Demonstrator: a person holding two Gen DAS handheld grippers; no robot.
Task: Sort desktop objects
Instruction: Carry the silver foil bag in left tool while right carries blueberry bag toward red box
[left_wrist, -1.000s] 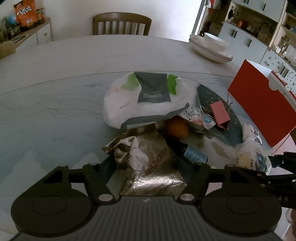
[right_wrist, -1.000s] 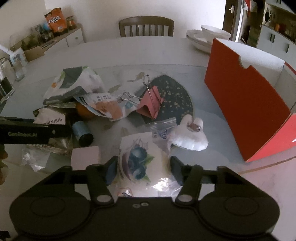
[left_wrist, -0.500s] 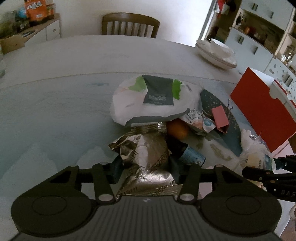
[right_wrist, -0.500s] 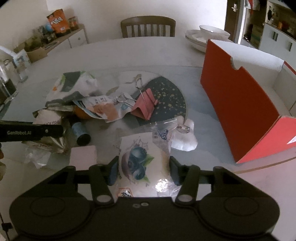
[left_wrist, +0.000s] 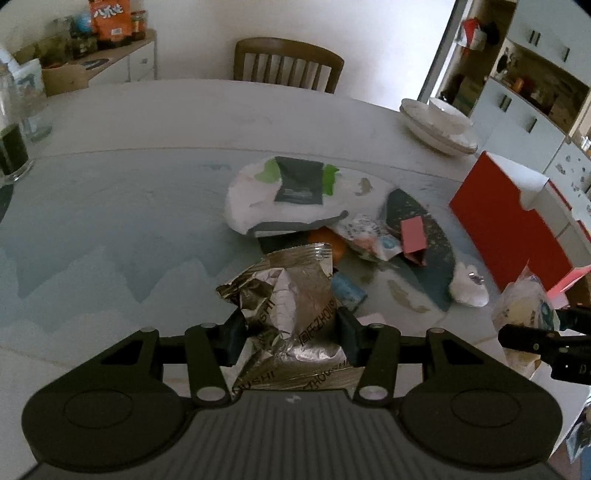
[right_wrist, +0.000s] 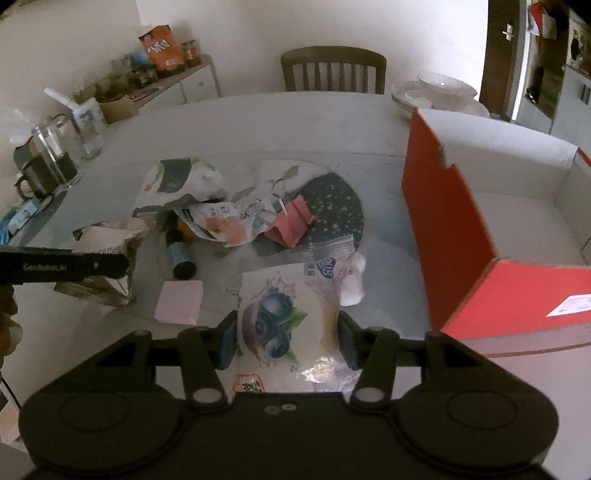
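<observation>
My left gripper (left_wrist: 291, 332) is shut on a crumpled silver foil wrapper (left_wrist: 295, 291), held a little above the glass-topped table (left_wrist: 110, 229). In the right wrist view that wrapper (right_wrist: 107, 240) hangs at the left, behind the left gripper's black side. My right gripper (right_wrist: 287, 339) is shut on a white blueberry snack packet (right_wrist: 273, 317), also raised off the table. A red open box (right_wrist: 447, 236) with a white inside stands to the right. Loose on the table lie a pink pad (right_wrist: 180, 302), a small dark bottle (right_wrist: 179, 254), a pink binder clip (right_wrist: 291, 225) and an orange (left_wrist: 328, 243).
A white bag with a grey and green label (left_wrist: 291, 192) and a peach packet (right_wrist: 221, 225) lie mid-table on a dark mat (right_wrist: 332, 206). Stacked plates with a bowl (left_wrist: 439, 125) sit at the far right, glass jars (right_wrist: 51, 162) at the left, a chair (left_wrist: 288, 64) behind.
The left jaws closed onto the foil wrapper. Both grippers then rose and drew back with their packets, so more of the table shows.
</observation>
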